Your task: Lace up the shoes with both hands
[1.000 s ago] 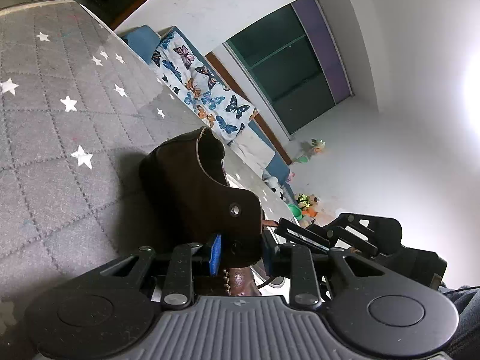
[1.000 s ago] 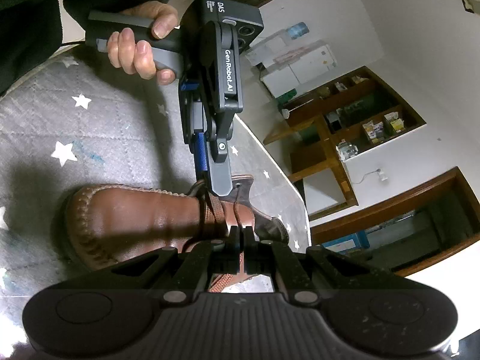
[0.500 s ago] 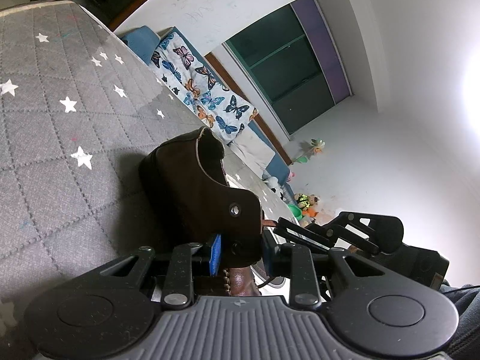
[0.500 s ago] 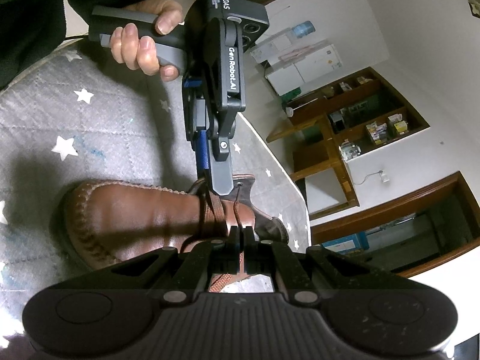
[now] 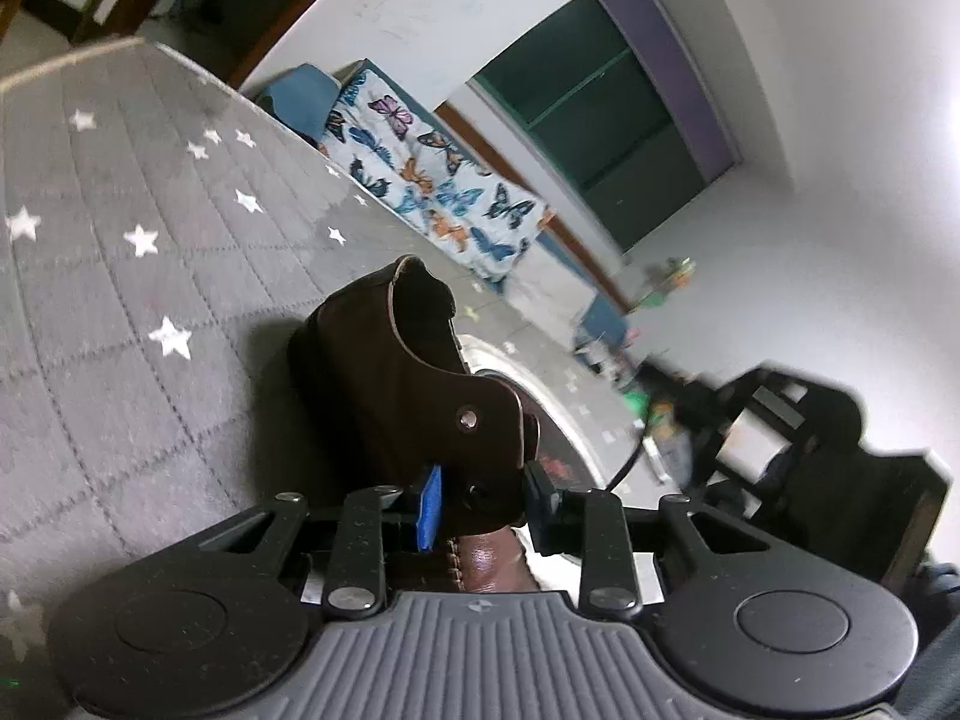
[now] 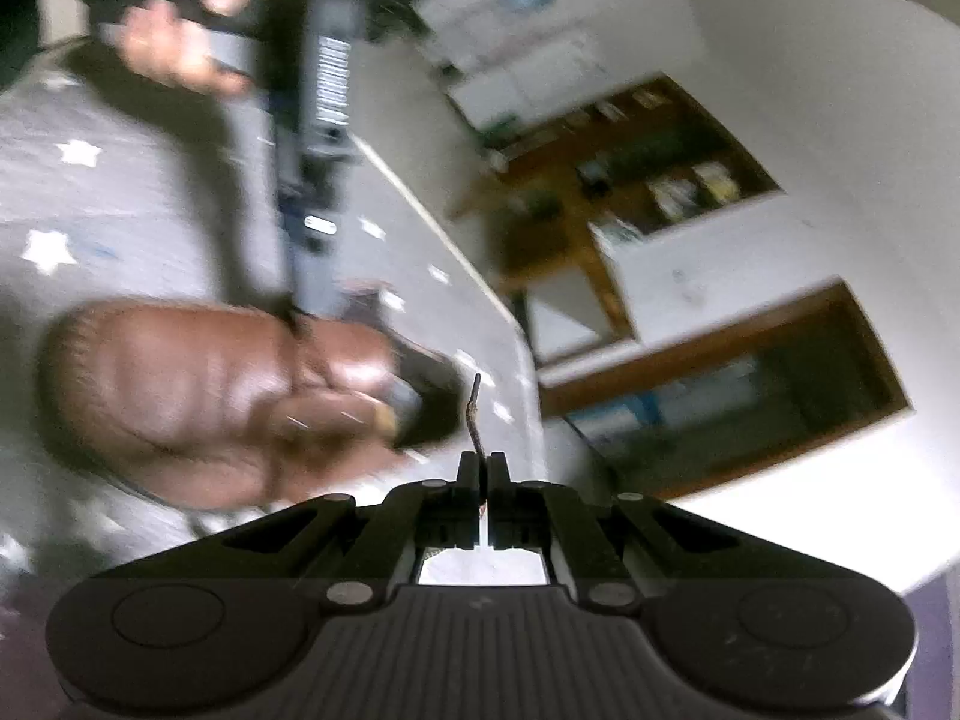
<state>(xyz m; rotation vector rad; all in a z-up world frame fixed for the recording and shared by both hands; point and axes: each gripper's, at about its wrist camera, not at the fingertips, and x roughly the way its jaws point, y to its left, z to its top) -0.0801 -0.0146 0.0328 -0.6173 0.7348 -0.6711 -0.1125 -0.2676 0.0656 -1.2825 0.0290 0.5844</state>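
Observation:
A brown leather shoe (image 5: 390, 396) lies on a grey star-patterned mat (image 5: 120, 300). My left gripper (image 5: 483, 504) is shut on the shoe's eyelet flap, the blue pad on one side and the black pad on the other. In the right wrist view the shoe (image 6: 180, 396) is blurred, and the left gripper (image 6: 312, 294) reaches down to it from a person's hand (image 6: 174, 42). My right gripper (image 6: 481, 468) is shut on the brown lace (image 6: 473, 414), whose tip sticks up above the fingers, off to the right of the shoe.
A butterfly-print cushion (image 5: 432, 192) lies beyond the mat's far edge, with toys on the floor behind it. The right gripper's body (image 5: 798, 444) shows blurred at the right of the left wrist view. A wooden shelf (image 6: 630, 180) stands past the mat edge (image 6: 456, 252).
My right gripper has drawn back and up from the shoe's eyelets with the lace end in it, and its view has blurred. The left gripper keeps its hold on the flap.

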